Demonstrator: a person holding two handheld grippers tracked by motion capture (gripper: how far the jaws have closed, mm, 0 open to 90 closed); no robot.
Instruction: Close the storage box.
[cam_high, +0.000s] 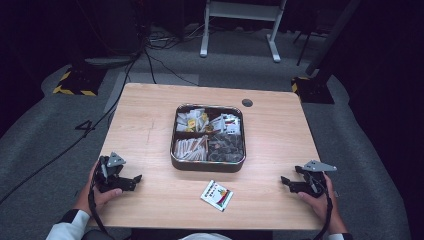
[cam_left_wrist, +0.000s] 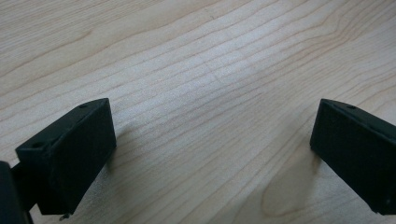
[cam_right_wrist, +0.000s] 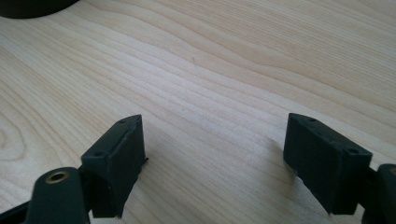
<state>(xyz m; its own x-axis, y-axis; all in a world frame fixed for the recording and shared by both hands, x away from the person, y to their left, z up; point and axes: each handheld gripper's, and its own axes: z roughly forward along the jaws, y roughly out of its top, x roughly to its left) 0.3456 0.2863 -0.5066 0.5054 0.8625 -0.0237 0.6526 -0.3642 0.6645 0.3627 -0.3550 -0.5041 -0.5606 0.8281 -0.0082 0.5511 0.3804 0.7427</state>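
A metal tray (cam_high: 208, 165) with four compartments of small packets and sachets sits mid-table. One white packet (cam_high: 217, 195) with a colourful print lies loose on the wood in front of it. My left gripper (cam_high: 136, 181) rests near the table's front left, held by a hand, and stands open over bare wood (cam_left_wrist: 212, 140). At the front right my right gripper (cam_high: 285, 183) is also open, with nothing between its fingers (cam_right_wrist: 214, 158). Both point inward toward the loose packet, well apart from it.
The wooden table (cam_high: 150, 120) has a round dark cable grommet (cam_high: 247, 103) at the back right. A dark rounded edge (cam_right_wrist: 32, 7) shows at the top left of the right gripper view. Cables and a white desk frame (cam_high: 240, 15) lie on the floor beyond.
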